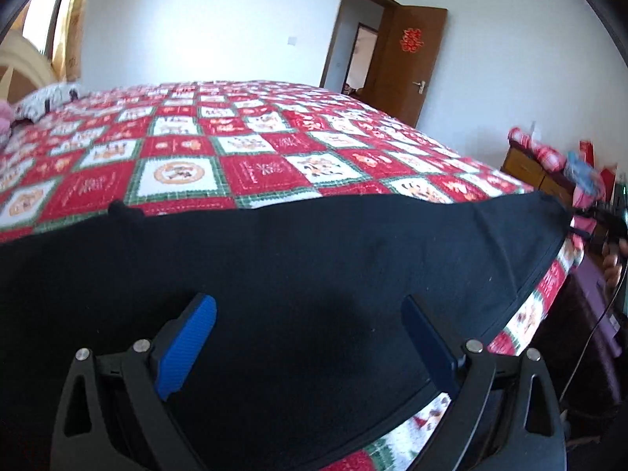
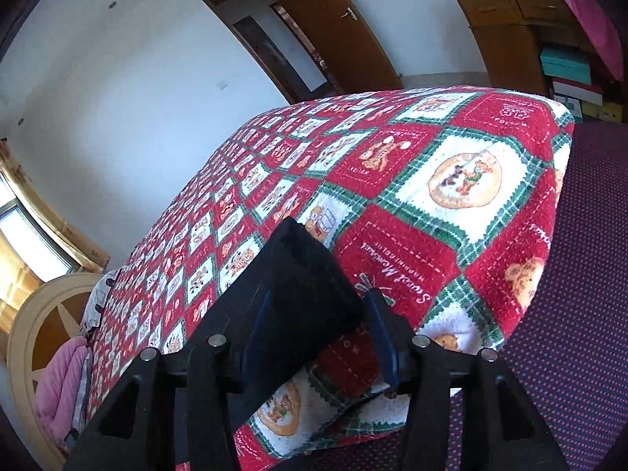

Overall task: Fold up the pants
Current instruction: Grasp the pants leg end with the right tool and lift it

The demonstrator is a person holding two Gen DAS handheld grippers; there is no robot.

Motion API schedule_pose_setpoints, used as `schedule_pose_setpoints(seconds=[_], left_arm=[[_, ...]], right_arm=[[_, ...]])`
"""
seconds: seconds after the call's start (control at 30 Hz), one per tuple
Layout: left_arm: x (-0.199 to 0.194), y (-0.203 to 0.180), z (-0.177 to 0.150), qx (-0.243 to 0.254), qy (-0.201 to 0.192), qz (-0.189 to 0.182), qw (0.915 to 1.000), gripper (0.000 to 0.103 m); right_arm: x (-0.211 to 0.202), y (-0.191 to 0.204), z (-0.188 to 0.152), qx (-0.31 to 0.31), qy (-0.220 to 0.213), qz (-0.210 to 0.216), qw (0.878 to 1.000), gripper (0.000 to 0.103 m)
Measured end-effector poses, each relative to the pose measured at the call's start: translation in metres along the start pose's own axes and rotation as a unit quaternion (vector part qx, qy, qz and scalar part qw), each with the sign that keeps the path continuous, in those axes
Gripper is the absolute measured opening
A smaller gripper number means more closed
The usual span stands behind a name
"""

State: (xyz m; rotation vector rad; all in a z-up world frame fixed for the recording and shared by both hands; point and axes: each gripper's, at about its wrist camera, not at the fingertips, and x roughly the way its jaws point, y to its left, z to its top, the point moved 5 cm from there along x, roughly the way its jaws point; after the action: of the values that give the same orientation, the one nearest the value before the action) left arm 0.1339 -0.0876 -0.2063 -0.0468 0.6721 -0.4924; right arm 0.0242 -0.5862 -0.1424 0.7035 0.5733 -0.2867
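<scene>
Black pants (image 1: 298, 274) lay flat on the red, white and green checked blanket (image 1: 251, 157) of the bed, close to its near edge. 1 end of them reached toward the bed's corner.

The left claw (image 1: 310, 345) hung just over the pants with its blue pads (image 1: 188, 345) spread wide, pinching nothing. The right claw (image 2: 318, 337) was spread too. A narrow end of the pants (image 2: 298, 294) sat between its 2 fingers, but it did not look squeezed yet.

The step in hand seemed to be taking hold of the cloth for a fold. To do it well, each claw should probably go low, pinch only the black cloth and not the blanket under it, and then both should lift together so the edges line up.

Counted: 1 pair of pants, 2 claws, 1 bed, 1 brown door (image 1: 408, 62) standing open, and 1 wooden cabinet (image 2: 506, 39) with boxes beside it.
</scene>
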Motion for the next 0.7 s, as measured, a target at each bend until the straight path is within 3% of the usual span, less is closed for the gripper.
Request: schedule_pose_setpoints(seconds=[0.23, 0.53, 0.7], left_arm=[[0.002, -0.007, -0.003, 0.033, 0.002, 0.027, 0.9991, 0.098], [0.004, -0.005, -0.002, 0.025, 0.005, 0.024, 0.9994, 0.1], [0.004, -0.006, -0.004, 0.033, 0.007, 0.029, 0.999, 0.1]], right_arm=[[0.007, 0.02, -0.013, -0.041, 0.0, 0.012, 0.999, 0.051], [0.007, 0.015, -0.015, -0.026, -0.017, 0.016, 0.999, 0.05], [0.015, 0.016, -0.019, -0.021, -0.01, 0.028, 0.999, 0.025]])
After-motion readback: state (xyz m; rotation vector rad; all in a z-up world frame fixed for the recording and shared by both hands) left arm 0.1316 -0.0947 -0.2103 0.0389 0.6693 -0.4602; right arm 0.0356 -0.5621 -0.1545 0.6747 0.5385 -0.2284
